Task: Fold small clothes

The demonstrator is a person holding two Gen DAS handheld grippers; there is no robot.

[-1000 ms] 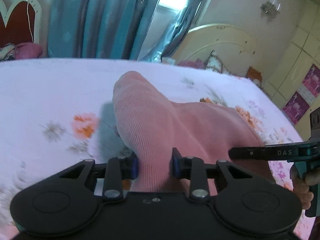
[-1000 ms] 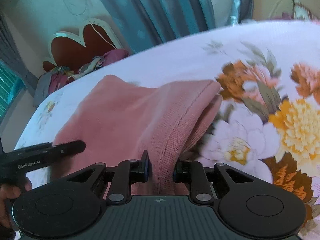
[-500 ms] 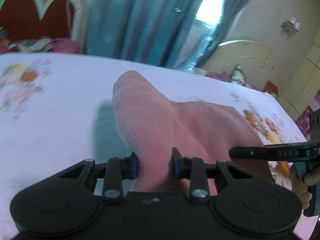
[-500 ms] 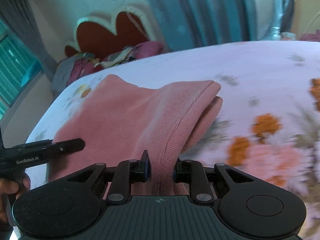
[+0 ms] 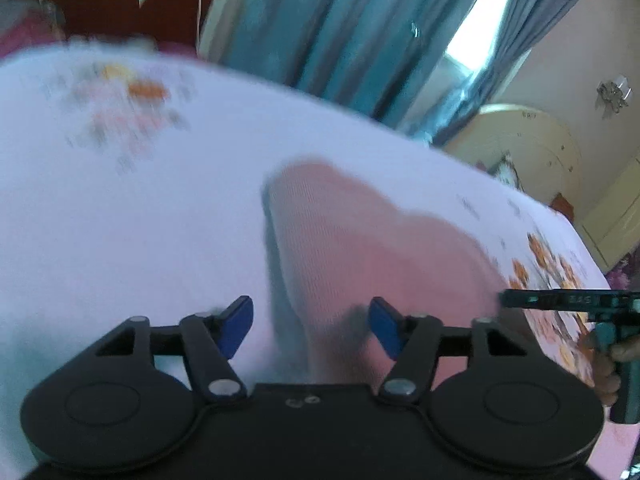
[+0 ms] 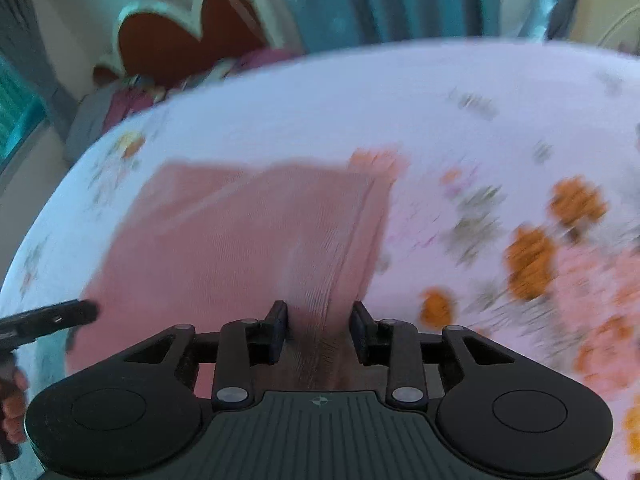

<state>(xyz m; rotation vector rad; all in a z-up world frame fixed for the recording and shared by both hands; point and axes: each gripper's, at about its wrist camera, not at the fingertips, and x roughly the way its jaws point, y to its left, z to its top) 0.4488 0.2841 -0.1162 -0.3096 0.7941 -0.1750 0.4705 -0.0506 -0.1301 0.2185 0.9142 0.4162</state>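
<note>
A small pink knit garment (image 5: 360,248) lies folded on the floral bedsheet (image 5: 140,208). In the left wrist view my left gripper (image 5: 311,326) is open, its blue pads wide apart, with the garment's near edge lying between them. In the right wrist view the garment (image 6: 240,232) lies flat and my right gripper (image 6: 320,330) is shut on its ribbed edge. The right gripper's finger shows at the right of the left wrist view (image 5: 560,300). The left gripper's finger shows at the left of the right wrist view (image 6: 52,318). Both views are motion-blurred.
The bed is covered by a pale sheet with orange flowers (image 6: 532,256). A red heart-shaped headboard (image 6: 180,36) and piled clothes (image 6: 132,96) stand at the bed's far end. Blue curtains (image 5: 340,32) hang behind. A cream headboard (image 5: 528,144) is at the right.
My left gripper has opened and let go of the garment. The raised fold has dropped onto the bed. Both views have swung, and the right gripper still holds the edge.
</note>
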